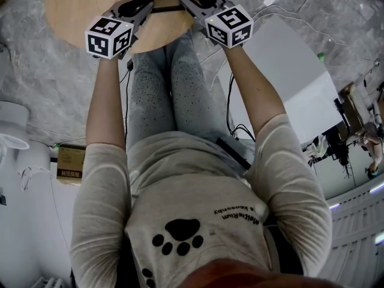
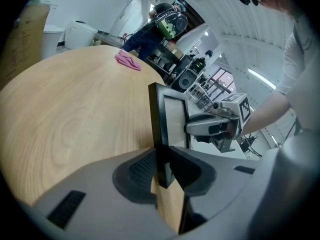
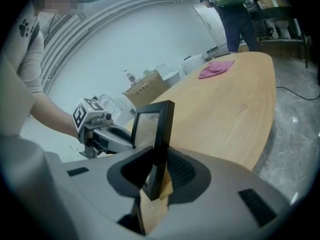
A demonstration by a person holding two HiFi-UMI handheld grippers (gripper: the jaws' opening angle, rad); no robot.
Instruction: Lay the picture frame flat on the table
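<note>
A black picture frame (image 1: 167, 8) stands upright on its edge over the near part of a round wooden table (image 1: 78, 11). My left gripper (image 1: 148, 6) holds its left side and my right gripper (image 1: 183, 0) its right side. In the left gripper view the frame's edge (image 2: 161, 124) runs between my left gripper's (image 2: 161, 166) pads, which close on it; the right gripper (image 2: 190, 127) grips the far side. In the right gripper view the frame (image 3: 162, 129) sits between my right gripper's (image 3: 157, 171) pads, with the left gripper (image 3: 131, 143) opposite.
A pink cloth (image 2: 128, 60) lies at the far side of the table (image 2: 75, 119). A person (image 3: 235, 14) stands beyond it by shelving. A cardboard box (image 3: 145, 91) sits past the table's edge. Cables (image 1: 231, 110) and a white panel (image 1: 288, 71) lie on the floor.
</note>
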